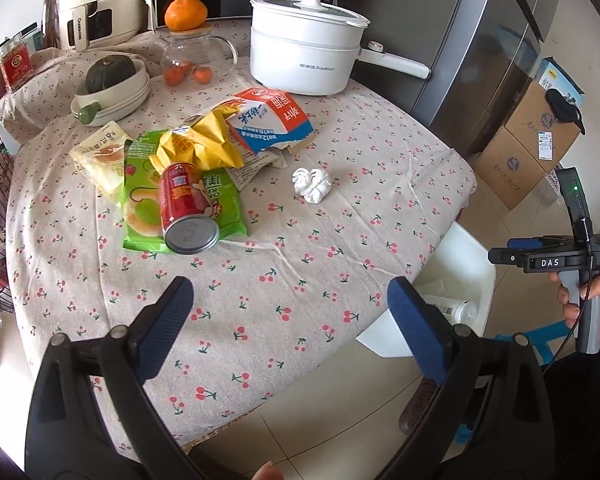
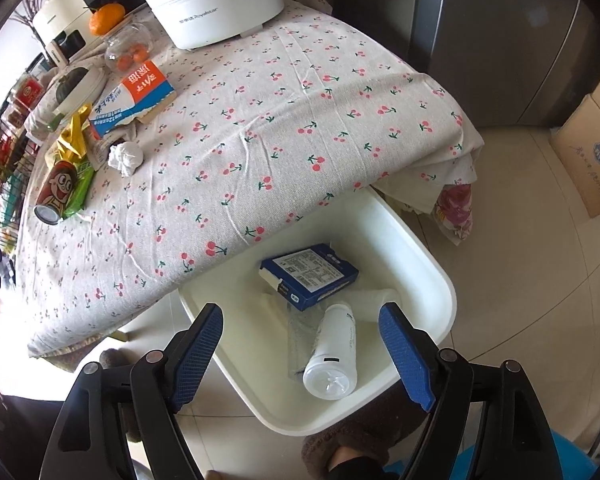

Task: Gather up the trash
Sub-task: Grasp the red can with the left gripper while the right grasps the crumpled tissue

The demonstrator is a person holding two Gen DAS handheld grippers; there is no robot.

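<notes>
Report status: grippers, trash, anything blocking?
Left gripper and right gripper open, empty. Bottle and box in bin. Can, wrappers, carton, tissue on table. Nothing blocking.

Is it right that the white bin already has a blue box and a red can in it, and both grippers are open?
Not quite. The white bin holds the blue box and a white bottle, not a red can. The red can lies on the table on a green wrapper, as the left wrist view shows. Both the left gripper and right gripper are open.
</notes>
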